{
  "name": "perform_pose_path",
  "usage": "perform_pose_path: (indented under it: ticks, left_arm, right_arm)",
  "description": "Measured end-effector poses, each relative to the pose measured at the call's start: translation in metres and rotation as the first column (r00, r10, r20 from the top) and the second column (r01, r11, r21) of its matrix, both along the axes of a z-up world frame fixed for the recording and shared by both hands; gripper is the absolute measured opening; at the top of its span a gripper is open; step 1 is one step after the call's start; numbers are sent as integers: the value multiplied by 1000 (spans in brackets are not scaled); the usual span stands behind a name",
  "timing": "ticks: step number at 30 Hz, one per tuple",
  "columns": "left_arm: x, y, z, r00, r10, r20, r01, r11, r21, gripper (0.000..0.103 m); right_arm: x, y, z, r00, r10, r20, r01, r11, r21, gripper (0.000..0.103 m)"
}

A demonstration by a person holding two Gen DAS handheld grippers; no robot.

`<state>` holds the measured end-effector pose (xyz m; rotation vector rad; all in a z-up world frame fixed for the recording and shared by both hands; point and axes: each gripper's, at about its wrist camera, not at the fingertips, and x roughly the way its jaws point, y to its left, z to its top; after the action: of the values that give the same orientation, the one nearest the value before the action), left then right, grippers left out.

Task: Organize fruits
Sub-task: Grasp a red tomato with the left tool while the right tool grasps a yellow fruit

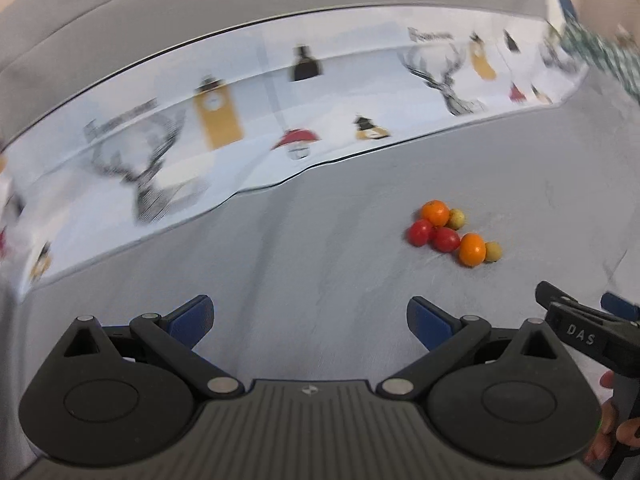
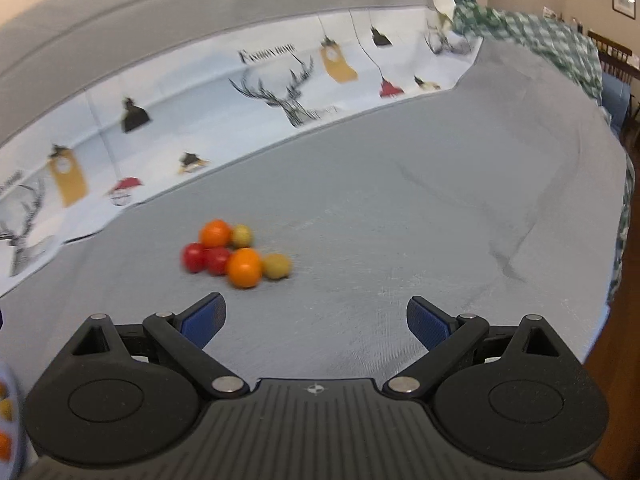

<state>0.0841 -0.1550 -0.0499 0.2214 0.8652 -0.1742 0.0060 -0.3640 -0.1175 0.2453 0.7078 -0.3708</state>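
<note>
A small pile of fruits lies on the grey cloth: two orange ones (image 1: 472, 249) (image 2: 244, 267), two red ones (image 1: 446, 239) (image 2: 195, 257) and two yellow-green ones (image 1: 493, 251) (image 2: 277, 266). My left gripper (image 1: 310, 320) is open and empty, with the pile ahead and to its right. My right gripper (image 2: 316, 320) is open and empty, with the pile just ahead and to its left. The right gripper also shows at the right edge of the left wrist view (image 1: 576, 320).
A white printed cloth (image 1: 224, 120) with deer and ornaments lies beyond the grey cloth (image 2: 400, 220). A green checked cloth (image 2: 540, 36) lies at the far right. A pale plate edge (image 2: 8, 420) with small fruits shows at the lower left of the right wrist view.
</note>
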Motion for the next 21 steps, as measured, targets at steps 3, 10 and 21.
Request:
perform_pose_path:
  ticks: [3,10,21]
  left_arm:
    - [29,-25,-24,996,-86,17,85,995,52,103]
    - [100,-73,-83,973,-226,-55,230,969,95,103]
    - [156,-103,-133,929,-343,-141,354,933,68,102]
  right_arm:
    - [24,-6,-27,999,25,-38,-27,999,-45,97]
    - [75,-19,-66,993,67,-100,-68,998,-10,95]
    - [113,-21,-85,987,142,-80,-150,984,-96,97]
